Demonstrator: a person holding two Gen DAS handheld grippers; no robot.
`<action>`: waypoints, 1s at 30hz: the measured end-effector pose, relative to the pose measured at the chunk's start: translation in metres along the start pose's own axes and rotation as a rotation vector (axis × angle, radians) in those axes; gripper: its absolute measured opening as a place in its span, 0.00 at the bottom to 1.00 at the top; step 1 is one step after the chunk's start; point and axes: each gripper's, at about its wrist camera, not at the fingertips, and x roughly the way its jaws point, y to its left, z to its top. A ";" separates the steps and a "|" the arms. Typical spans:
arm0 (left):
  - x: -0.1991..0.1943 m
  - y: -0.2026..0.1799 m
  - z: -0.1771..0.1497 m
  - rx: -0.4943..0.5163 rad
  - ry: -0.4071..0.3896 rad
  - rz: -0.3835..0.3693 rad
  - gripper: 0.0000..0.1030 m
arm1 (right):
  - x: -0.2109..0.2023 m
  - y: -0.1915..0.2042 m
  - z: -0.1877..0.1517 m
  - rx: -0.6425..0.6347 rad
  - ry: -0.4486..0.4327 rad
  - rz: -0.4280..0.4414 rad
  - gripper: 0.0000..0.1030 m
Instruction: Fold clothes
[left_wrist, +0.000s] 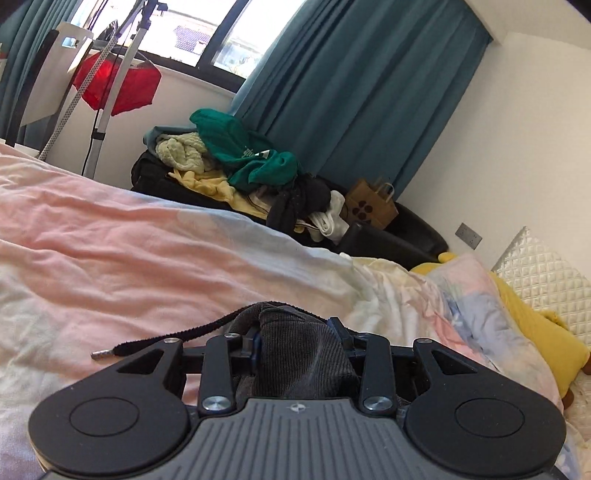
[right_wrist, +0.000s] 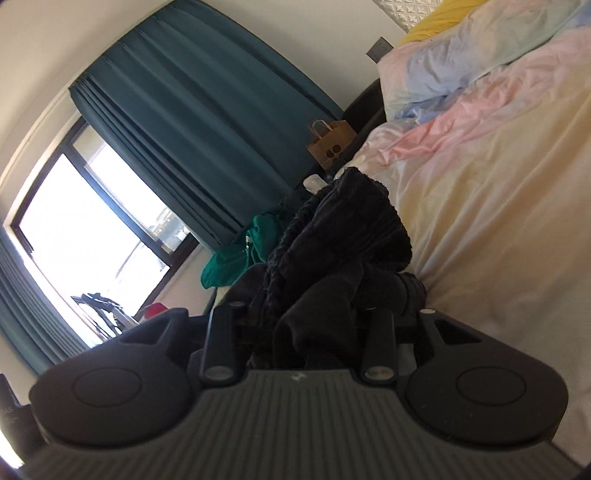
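Pastel bedding (left_wrist: 129, 236) lay beneath both grippers. Left gripper (left_wrist: 297, 341) clenched grey ribbed trousers (left_wrist: 295, 354) between its fingers; right gripper (right_wrist: 314, 314) likewise gripped the bunched cloth.

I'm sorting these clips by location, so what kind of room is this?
Most likely a bedroom in a home. A bed with a pastel duvet and pillow fills the foreground, teal curtains hang by the window, and a pile of unfolded clothes sits beside the bed.

A bed (left_wrist: 110, 236) under a rumpled pastel duvet (right_wrist: 498, 177), yellow pillow (left_wrist: 532, 314) at its head
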 end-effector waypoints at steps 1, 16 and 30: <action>0.000 0.006 -0.005 0.010 0.021 0.003 0.38 | -0.003 -0.006 -0.005 0.053 0.031 -0.038 0.40; -0.126 0.015 -0.017 0.181 0.142 0.024 0.75 | -0.070 0.001 -0.034 0.044 0.172 -0.285 0.74; -0.302 -0.038 -0.031 0.428 -0.019 0.043 1.00 | -0.207 0.109 -0.026 -0.336 0.014 -0.234 0.77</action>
